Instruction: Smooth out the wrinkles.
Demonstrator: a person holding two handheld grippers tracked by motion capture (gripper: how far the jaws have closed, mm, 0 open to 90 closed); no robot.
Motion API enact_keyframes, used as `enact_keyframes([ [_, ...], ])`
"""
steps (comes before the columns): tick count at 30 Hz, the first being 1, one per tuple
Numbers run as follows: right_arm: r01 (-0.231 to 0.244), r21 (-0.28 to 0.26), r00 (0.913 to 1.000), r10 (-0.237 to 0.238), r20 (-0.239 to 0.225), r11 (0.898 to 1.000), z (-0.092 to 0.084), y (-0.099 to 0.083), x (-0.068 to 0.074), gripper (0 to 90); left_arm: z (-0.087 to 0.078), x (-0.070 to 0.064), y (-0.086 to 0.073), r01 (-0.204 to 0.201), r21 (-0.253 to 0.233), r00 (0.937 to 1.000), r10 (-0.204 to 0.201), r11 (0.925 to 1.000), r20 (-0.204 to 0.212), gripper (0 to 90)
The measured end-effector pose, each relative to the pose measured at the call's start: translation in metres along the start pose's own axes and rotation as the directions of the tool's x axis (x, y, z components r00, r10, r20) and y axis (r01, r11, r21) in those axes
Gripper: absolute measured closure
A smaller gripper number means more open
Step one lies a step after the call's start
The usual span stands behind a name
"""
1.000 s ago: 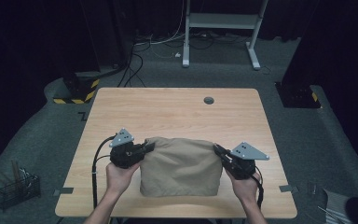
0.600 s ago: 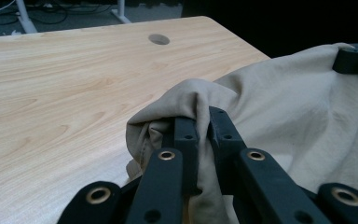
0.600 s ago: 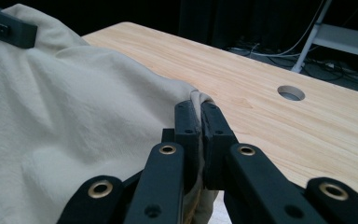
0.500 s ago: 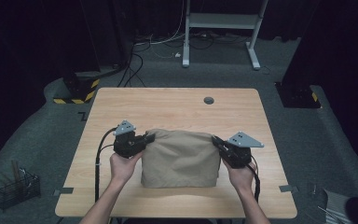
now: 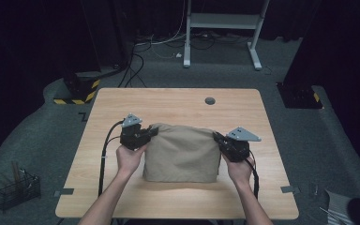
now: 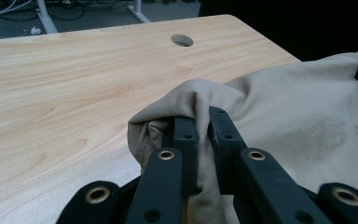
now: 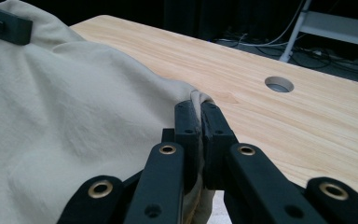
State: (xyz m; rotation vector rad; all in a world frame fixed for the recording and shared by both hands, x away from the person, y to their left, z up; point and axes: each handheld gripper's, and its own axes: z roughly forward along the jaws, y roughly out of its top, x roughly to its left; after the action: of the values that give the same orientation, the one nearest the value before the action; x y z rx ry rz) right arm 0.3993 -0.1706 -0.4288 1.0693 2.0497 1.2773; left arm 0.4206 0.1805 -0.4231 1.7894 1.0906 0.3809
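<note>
Cloth orientation: we see the beige cloth (image 5: 182, 152) lying with its long axis across the surface (image 5: 178, 101), left to right; its far edge is raised between the two grippers, its near edge rests flat toward the person.
Cloth look: plain tan fabric, soft creases, folded to a rough rectangle; stitched hem visible at the pinched left corner (image 6: 142, 135).
Cloth position: near half of the surface, centred, well short of the round cable hole (image 5: 210, 101).
Left gripper (image 5: 151, 132): jaws narrow, clamped on the cloth's far-left corner.
Right gripper (image 5: 217, 137): jaws narrow, clamped on the far-right corner (image 7: 200, 98).
</note>
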Motion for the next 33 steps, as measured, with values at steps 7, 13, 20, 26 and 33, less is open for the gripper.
enact_keyframes([
  [7,-0.005,0.023,0.9998,0.005,0.02,1.0,0.008,0.0,-0.004,87.0,0.007,0.002,0.0,0.009,0.009,1.0,-0.009,0.9999,0.001,83.7],
  [13,-0.004,0.022,0.9997,0.003,0.025,1.0,0.011,0.001,-0.005,87.0,0.011,0.006,0.001,0.007,0.009,1.0,-0.007,0.9999,-0.002,83.8],
  [20,0.037,0.063,0.9969,-0.042,0.067,0.997,0.021,0.005,-0.002,86.9,0.02,0.01,-0.002,0.004,0.022,0.9997,-0.003,0.9998,-0.026,83.6],
  [26,0.025,0.072,0.9979,-0.029,0.058,0.997,0.026,0.005,-0.006,86.8,0.027,0.015,-0.003,0.014,0.027,0.9996,-0.013,0.9995,-0.024,83.7],
  [33,0.017,0.082,0.9982,-0.022,0.057,0.996,0.035,0.002,-0.01,86.4,0.034,0.021,-0.004,0.033,0.036,0.9992,-0.032,0.9988,-0.024,83.6],
])
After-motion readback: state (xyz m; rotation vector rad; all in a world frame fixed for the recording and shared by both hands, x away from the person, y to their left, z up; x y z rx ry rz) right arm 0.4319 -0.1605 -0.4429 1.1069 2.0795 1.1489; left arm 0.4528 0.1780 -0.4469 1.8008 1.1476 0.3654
